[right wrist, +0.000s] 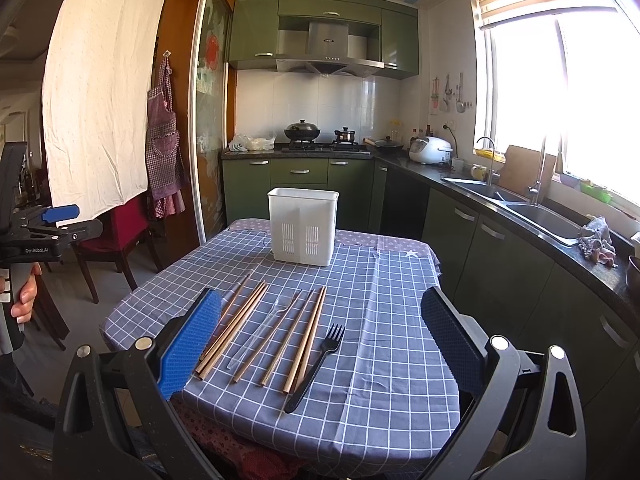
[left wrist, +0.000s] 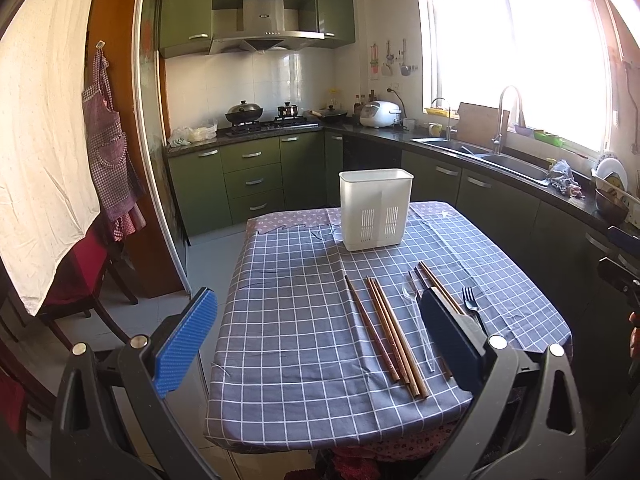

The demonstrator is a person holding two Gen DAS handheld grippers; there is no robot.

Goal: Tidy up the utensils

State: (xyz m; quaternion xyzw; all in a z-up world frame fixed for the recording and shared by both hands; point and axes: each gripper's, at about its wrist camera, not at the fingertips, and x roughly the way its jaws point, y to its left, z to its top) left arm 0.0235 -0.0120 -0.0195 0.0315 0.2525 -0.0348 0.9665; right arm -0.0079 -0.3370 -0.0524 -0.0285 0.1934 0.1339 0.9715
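Standing beyond chopsticks (right wrist: 256, 328), fork (right wrist: 316, 364) and perhaps a clear spoon (left wrist: 414, 308), the holder (right wrist: 303, 226) faces both spread, empty hand-held grippers (left wrist: 316, 344) (right wrist: 320, 344).

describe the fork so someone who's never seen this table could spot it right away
Find the small table with the blue checked cloth, where a white slotted holder stands at the far end. Nearer the camera lies a row of long utensils, mostly brown chopsticks and one clear plastic spoon. The fork lies at the row's right end: the only black piece, with tines pointing toward the holder.
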